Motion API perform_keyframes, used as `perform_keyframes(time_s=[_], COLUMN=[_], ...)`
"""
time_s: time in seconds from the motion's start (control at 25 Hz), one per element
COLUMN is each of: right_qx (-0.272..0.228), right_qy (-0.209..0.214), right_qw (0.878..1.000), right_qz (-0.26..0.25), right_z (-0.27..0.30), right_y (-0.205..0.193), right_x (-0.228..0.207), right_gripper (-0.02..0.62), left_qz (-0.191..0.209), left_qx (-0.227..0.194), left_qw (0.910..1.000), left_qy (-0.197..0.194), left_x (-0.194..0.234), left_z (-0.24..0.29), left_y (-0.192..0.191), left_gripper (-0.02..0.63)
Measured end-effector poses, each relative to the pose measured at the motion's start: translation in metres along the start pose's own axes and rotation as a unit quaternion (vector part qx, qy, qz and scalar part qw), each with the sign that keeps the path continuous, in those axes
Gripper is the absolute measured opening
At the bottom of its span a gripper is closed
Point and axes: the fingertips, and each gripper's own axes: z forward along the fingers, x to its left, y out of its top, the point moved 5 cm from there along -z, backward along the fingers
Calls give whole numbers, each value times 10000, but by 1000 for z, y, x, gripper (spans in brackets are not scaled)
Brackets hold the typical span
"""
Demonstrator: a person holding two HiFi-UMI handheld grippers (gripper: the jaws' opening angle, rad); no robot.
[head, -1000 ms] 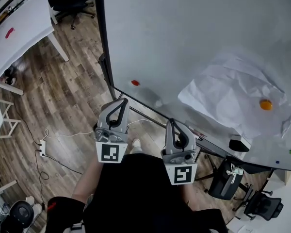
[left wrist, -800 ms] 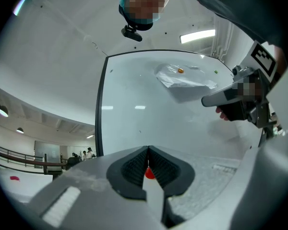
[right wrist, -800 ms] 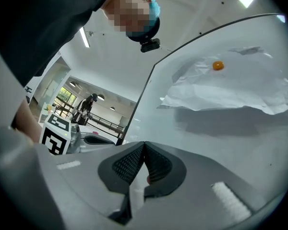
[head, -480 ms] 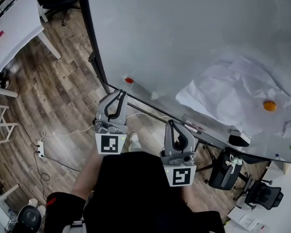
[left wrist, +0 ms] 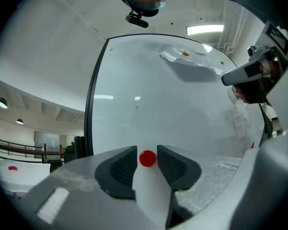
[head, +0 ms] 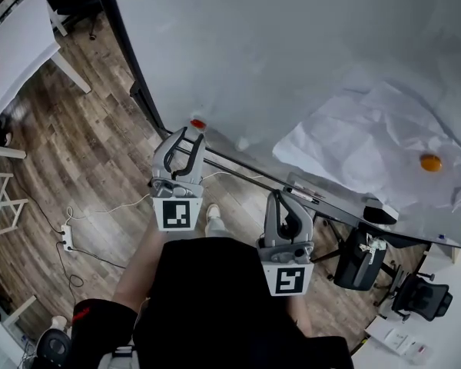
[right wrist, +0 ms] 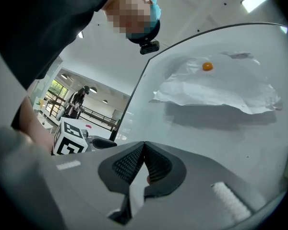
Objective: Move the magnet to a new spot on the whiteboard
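Red magnet (left wrist: 147, 158) sits low near the whiteboard's (head: 292, 52) left edge, not yet moved. Left gripper (head: 189, 132) has jaws apart, flanking the magnet without closing on it. Right gripper (right wrist: 144, 145) hangs back, jaws together, empty. Grasp, lift and re-placement all remain.

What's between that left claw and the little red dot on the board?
Nothing: the left gripper view shows the red magnet framed in the gap of the left gripper's open jaws, with only bare whiteboard behind it.
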Motion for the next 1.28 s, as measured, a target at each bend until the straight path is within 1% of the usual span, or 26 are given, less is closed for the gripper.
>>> perform_keyframes(time_s=[0.2,0.4,0.6,1.12,1.28], right_qx=[36,79,66,101,83], right_qy=[-67,-103,-158,-287,-284], right_qw=[10000,9999,9998,9995,9996], right_qz=[-17,-41,-50,-27,-38], right_z=[-3,-5,-7,-8,-7], right_y=[-1,-3,-2,-2,-1], right_x=[-1,-3,-5,-8,-7], right_gripper=[2,3,2,2,2], left_qz=[-68,-298,-258,-441,-419], left_qx=[246,352,422,361,355], left_qw=[9997,9989,9988,9983,9985], left_qy=[-22,97,37,88,91], left_x=[-2,-2,-3,-1,0], left_z=[7,12,16,20,20], left_y=[-9,-15,-17,-16,-16], left_gripper=[136,138,138,138,135])
